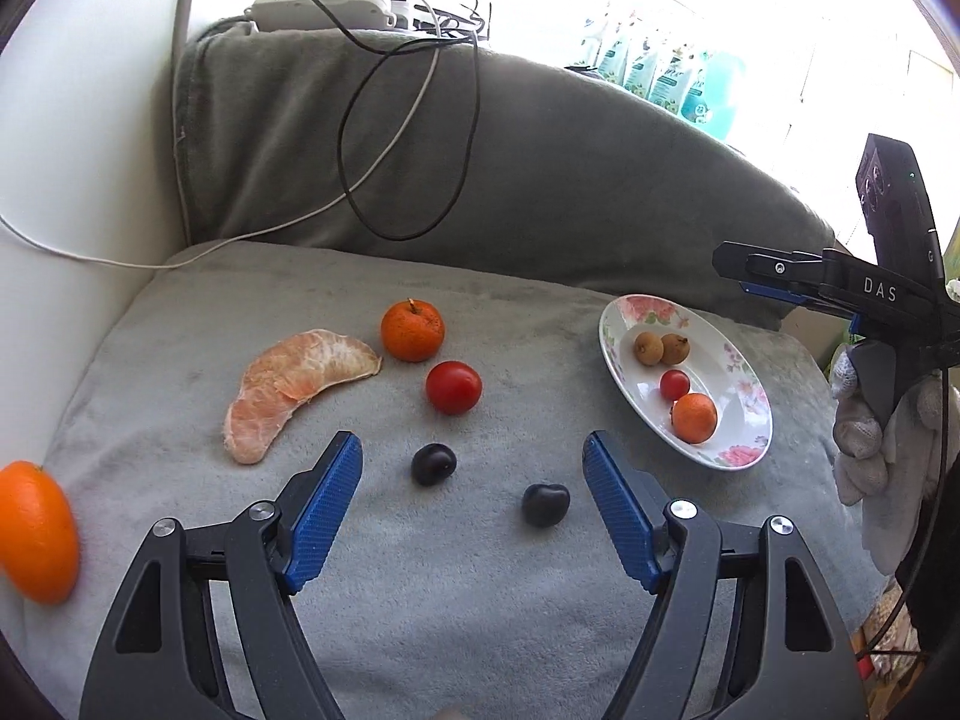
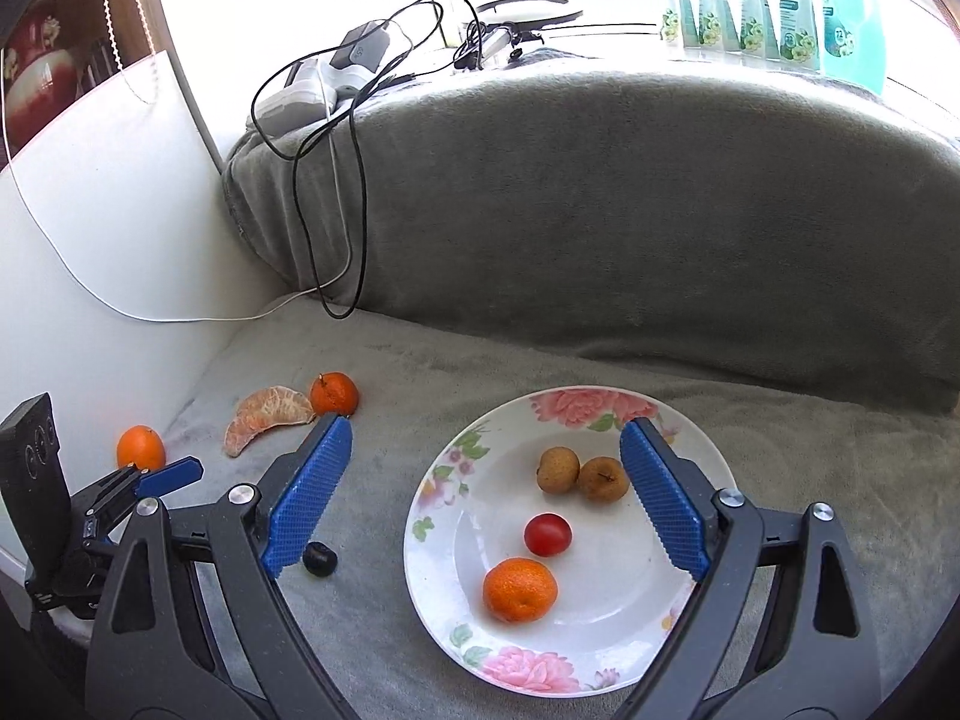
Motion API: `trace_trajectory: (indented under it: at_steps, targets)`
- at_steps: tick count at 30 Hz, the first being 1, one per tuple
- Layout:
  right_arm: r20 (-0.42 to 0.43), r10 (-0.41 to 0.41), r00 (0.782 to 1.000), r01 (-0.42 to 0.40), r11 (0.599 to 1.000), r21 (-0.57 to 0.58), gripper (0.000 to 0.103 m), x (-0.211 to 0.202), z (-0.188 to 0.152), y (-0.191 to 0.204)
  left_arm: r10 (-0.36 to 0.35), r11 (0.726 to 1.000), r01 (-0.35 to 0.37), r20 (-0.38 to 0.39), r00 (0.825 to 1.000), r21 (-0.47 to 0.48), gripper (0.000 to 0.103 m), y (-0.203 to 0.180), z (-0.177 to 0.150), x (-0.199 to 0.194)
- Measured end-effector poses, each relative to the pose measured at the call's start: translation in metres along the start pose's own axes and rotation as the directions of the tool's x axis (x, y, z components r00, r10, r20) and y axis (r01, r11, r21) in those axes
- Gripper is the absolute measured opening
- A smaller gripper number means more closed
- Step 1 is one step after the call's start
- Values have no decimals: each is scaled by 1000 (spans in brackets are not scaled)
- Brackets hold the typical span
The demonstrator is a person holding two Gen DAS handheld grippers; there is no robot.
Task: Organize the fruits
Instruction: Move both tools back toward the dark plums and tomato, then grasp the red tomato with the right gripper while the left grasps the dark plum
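Nearest the lens: left gripper point(image 1: 472, 450), jaws wide and empty, angled down over the grey blanket point(image 1: 420, 600). Loose fruit, left to right in the left wrist view: an orange fruit point(image 1: 37, 531) at the far left edge; a peeled citrus segment point(image 1: 294, 384); a whole mandarin point(image 1: 413, 330) with its stem up; a red tomato point(image 1: 453, 387); two dark plums, the first point(image 1: 433, 464) and the second point(image 1: 545, 504), both lying between the open fingers but touched by neither. Floral plate point(image 1: 618, 324), to the right, holding two brown longans point(image 2: 582, 471), a small tomato point(image 2: 547, 534) and a small mandarin point(image 2: 520, 589). Right gripper point(image 2: 486, 456), jaws wide and empty, hovering over the plate; a gloved hand point(image 1: 870, 438) holds its handle. Step in hand, as judged: collecting a plum for the plate. To do it well, centre on one plum only, come down until the pads bracket its middle, close gently since the skin looks smooth and the fruit round, and lift straight. Obstructions: the neighbouring plum sits near enough to be nudged; the soft blanket may let fruit roll. Cables point(image 1: 408, 138) lie on the backrest, well apart from the work.
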State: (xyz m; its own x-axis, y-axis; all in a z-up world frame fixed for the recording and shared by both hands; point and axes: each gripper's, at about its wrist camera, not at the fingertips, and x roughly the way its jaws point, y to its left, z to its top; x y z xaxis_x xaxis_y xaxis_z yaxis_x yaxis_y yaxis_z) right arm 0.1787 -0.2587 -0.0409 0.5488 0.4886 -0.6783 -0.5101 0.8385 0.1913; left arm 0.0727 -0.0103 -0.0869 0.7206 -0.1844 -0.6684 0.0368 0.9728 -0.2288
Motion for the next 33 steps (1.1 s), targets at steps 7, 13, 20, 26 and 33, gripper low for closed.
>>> trace_trajectory:
  at_steps: [7,13,20,26,33]
  targets:
    - [-35,51,998,-53,998,-35,93,21,7,27,3,999,-5,-39,999,-41,66,13,-4,13]
    - [-99,112,989,-116,993,-31,85,46,11,47,-5,999,2,-60,998,-41,55,18,-6,22]
    - [-206,182,961,-184,983,13,68,82,7,63,-25,1000,23,-89,996,-22,40,16,-7,32]
    - [-279,222,934,-216,975,53,57,107,0,72,-35,999,33,-107,994,-24,37,16,-6,42]
    - [-330,265,906,-246,964,97,46,126,-3,77,-42,999,39,-126,991,-27,34,17,-4,53]
